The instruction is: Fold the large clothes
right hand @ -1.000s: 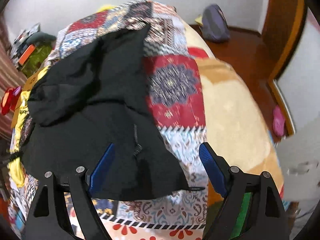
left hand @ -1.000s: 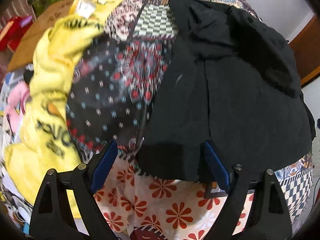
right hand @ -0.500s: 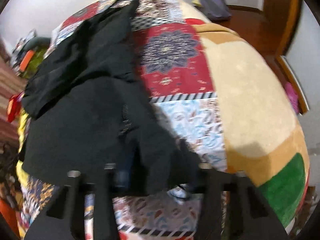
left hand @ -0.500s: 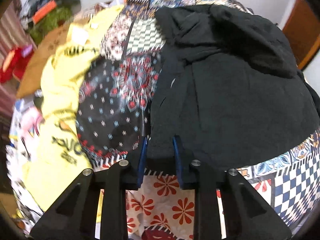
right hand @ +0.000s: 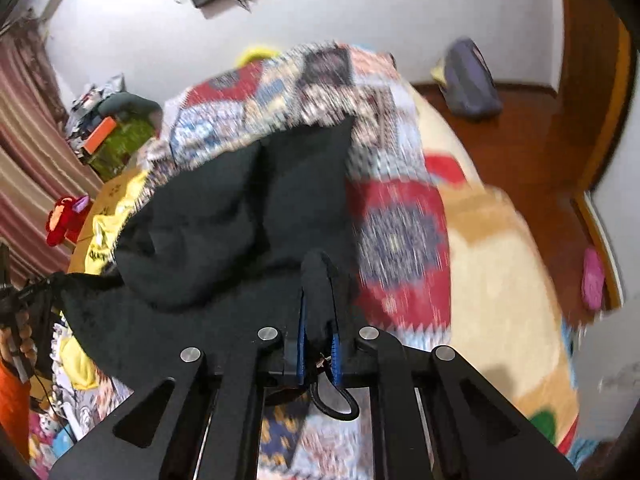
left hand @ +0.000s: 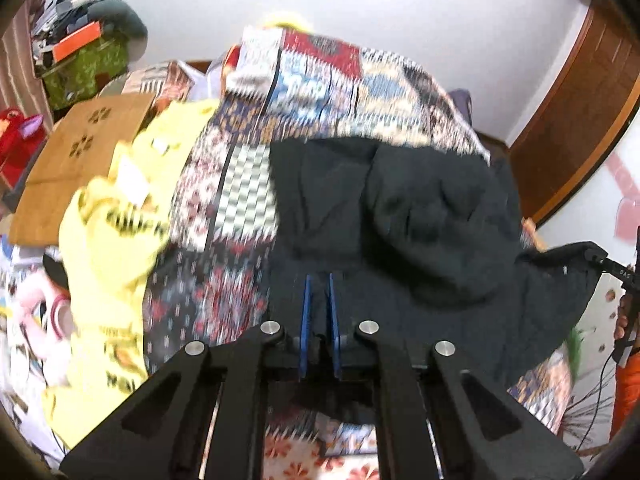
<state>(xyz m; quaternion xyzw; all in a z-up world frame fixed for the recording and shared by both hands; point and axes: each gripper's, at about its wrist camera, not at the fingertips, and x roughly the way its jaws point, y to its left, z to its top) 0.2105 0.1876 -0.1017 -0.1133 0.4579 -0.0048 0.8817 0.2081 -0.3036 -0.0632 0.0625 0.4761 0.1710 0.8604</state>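
A large black garment point(left hand: 420, 216) lies across a patchwork bedspread point(left hand: 248, 200), its near hem raised off the bed. My left gripper point(left hand: 318, 280) is shut on the hem, with black cloth pinched between its blue pads. In the right wrist view the same black garment point(right hand: 240, 216) bunches up from the bed, and my right gripper point(right hand: 318, 276) is shut on another part of the hem, a fold of cloth poking up between the pads. The hem stretches from one gripper toward the other; the right gripper's far tip shows at the right edge of the left wrist view.
A yellow printed garment point(left hand: 108, 240) lies on the bed to the left beside a cardboard box point(left hand: 80, 152). Cluttered shelves and a green bag point(right hand: 120, 140) stand by the wall. A beige blanket point(right hand: 500, 280) covers the bed's right side; wooden floor and a grey bag point(right hand: 472, 80) lie beyond.
Both grippers went from wide open around the black hem to shut on it. Both have since risen, lifting the hem off the bedspread, and more of the room wall shows.
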